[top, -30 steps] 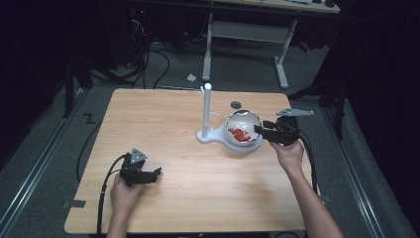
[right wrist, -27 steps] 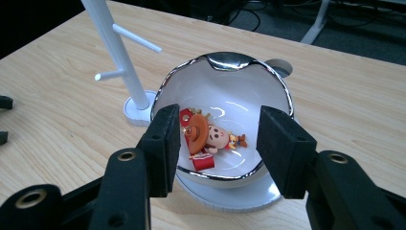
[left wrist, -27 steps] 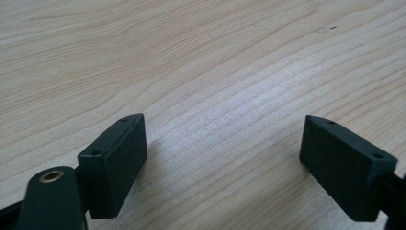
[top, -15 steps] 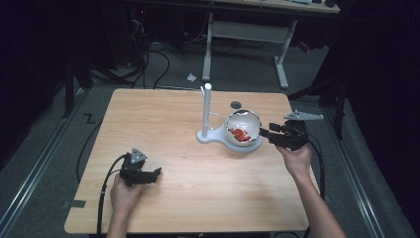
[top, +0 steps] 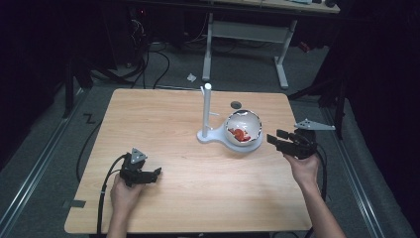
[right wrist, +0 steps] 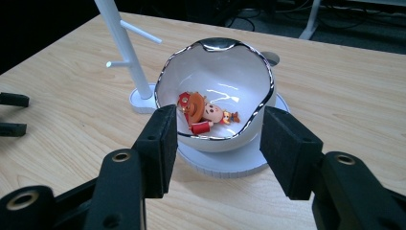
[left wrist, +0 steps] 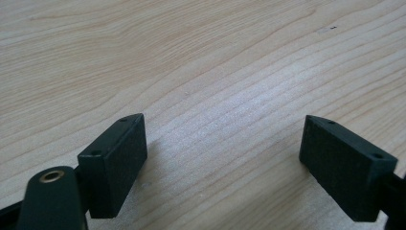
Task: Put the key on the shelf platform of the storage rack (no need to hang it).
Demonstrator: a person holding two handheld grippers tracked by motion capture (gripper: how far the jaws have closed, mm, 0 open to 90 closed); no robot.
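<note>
Two open hand-held grippers: left (top: pixel 157 172) on bare table (top: pixel 148 114), right (top: pixel 275 141) beside bowl (top: pixel 243 130), seemingly apart.

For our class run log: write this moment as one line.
left gripper: open, on table | right gripper: open, beside bowl | toy figure: inside bowl

Your left gripper (top: pixel 140 172) was black, with a small grey three-cornered plate on top and a black cable trailing back past your forearm. Your right gripper (top: pixel 286 141) was black too, carrying a larger grey plate. Its fingers (right wrist: pixel 156 149) were flat rectangular black blocks, with brass-ringed screw holes in the arms behind them. Your forearms showed no sleeves.
</note>
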